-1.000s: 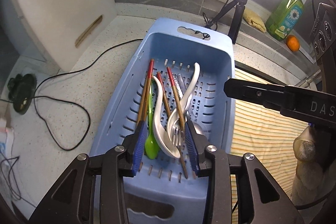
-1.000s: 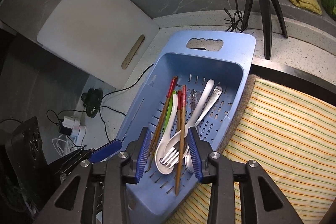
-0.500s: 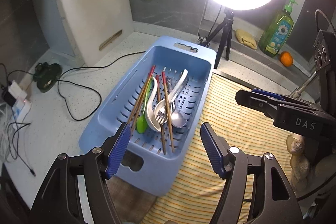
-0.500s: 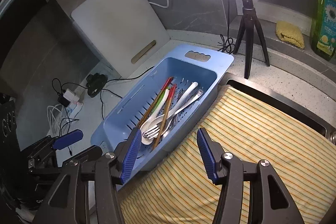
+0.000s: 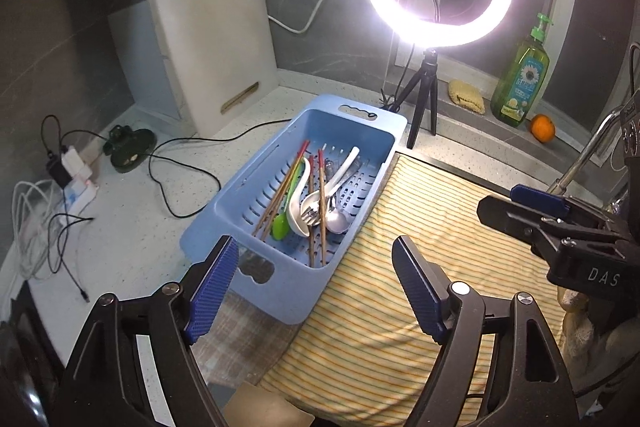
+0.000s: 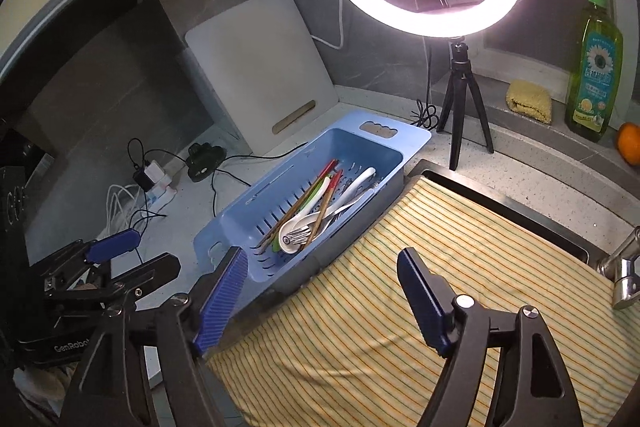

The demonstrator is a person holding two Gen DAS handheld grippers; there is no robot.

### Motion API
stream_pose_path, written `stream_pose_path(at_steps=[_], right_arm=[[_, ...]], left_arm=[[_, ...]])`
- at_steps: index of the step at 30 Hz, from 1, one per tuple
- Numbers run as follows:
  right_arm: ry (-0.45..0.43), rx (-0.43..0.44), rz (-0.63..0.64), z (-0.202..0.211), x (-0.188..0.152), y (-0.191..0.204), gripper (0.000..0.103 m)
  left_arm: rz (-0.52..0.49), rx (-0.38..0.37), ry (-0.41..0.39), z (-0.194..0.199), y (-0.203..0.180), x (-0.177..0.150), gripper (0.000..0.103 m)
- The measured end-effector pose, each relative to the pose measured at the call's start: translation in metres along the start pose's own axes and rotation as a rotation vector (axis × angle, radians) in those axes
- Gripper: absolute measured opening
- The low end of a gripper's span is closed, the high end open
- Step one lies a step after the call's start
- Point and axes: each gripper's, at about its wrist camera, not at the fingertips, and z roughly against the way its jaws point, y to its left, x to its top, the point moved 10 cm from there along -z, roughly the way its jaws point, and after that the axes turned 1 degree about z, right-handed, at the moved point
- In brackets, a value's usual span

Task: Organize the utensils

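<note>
Both grippers tilt downward, jaws opening with nothing between them: left gripper [image 5: 314,287], right gripper [image 6: 320,301]. The utensils [image 5: 308,197] lie in the slotted light-blue plastic basket [image 5: 224,223] beside the yellow striped cloth [image 6: 460,247].

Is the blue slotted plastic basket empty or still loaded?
Loaded: the blue slotted plastic basket holds red-tipped wooden chopsticks, white spoons and a metal fork.

Left gripper [image 5: 316,287]: black angular frame, ribbed blue pads, silver screw heads. Right gripper [image 6: 320,297]: same build; white lettering at 3 o'clock, seemingly "DAS".
</note>
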Motion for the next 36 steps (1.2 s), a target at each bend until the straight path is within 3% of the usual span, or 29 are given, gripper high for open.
stream_pose_path(at_steps=[12,36], right_arm=[[-0.027,-0.009,0.027,0.023,-0.009,-0.001,0.082],[-0.038,0.004,-0.001,0.038,-0.017,-0.002,0.082]], left_arm=[[-0.003,0.005,-0.023,0.021,-0.016,-0.006,0.08],[0.005,0.012,-0.054,0.042,-0.018,-0.014,0.08]])
